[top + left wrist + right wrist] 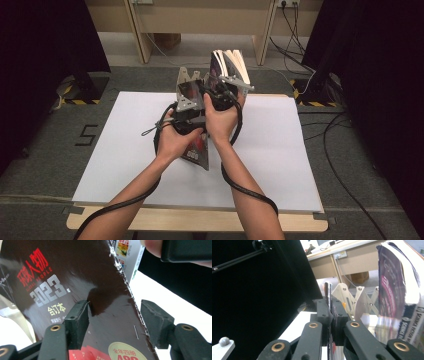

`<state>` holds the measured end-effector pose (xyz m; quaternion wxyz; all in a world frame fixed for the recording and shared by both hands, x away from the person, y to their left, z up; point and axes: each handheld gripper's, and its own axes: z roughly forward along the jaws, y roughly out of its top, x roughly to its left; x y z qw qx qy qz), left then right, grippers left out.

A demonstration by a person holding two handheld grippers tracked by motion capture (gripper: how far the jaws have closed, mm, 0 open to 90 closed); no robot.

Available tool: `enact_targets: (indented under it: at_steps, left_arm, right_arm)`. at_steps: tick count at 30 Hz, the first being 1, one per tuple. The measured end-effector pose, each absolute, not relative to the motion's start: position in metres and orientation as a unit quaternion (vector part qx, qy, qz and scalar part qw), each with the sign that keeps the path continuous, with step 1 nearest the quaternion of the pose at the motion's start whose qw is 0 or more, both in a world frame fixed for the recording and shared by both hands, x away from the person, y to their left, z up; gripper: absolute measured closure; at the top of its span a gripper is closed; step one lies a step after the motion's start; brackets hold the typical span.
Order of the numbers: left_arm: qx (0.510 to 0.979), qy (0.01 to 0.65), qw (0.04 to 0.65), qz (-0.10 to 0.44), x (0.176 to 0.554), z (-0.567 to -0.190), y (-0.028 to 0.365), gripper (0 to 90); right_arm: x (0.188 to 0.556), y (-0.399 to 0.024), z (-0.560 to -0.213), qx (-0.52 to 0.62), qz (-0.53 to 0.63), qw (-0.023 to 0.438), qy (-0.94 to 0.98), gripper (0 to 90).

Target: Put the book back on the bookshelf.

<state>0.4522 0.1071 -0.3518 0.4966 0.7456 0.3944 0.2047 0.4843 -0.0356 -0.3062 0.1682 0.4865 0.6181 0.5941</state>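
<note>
Table (280, 165): a white sheet covers the top; both of a person's forearms come in over the near edge and meet at the middle, toward the far edge.
Rack (186, 80): a pale slotted stand at the middle of the far edge, with a bundle of magazines (231, 62) upright just beside it.
Magazine (196, 150): a dark, glossy, stapled issue held off the table at the centre, its lower corner hanging toward the near edge; the cover (82, 277) carries red and white lettering.
Right gripper (330, 317): jaws clamped tight on the magazine's thin edge, which stands up between the pads.
Left gripper (113, 322): jaws spread on either side of the spine, not visibly pressing it.
Step in hand: judged a second grip being taken on the spine while the right one carries the weight.
Next move: likely calls for closing squarely on the spine, clear of the staple (135, 331), before steering the issue toward the rack.
</note>
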Motion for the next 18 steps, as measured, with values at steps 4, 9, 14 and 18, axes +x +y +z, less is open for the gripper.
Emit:
enact_targets:
  at_steps: [4, 9, 14, 18]
  left_arm:
    - [0.742, 0.396, 0.497, 0.213, 0.452, -0.350, 0.111, 48.0]
    - [0.735, 0.412, 0.486, 0.233, 0.452, -0.351, 0.113, 51.1]
    - [0.722, 0.426, 0.481, 0.256, 0.452, -0.353, 0.112, 46.0]
    - [0.711, 0.432, 0.490, 0.259, 0.454, -0.352, 0.112, 44.0]
  right_arm:
    - [0.482, -0.034, -0.301, 0.479, 0.602, 0.171, 0.616, 87.4]
    - [0.477, -0.027, -0.296, 0.463, 0.606, 0.179, 0.621, 87.0]
    - [0.474, -0.020, -0.297, 0.463, 0.604, 0.192, 0.620, 87.1]
    - [0.474, -0.016, -0.299, 0.466, 0.602, 0.189, 0.620, 87.3]
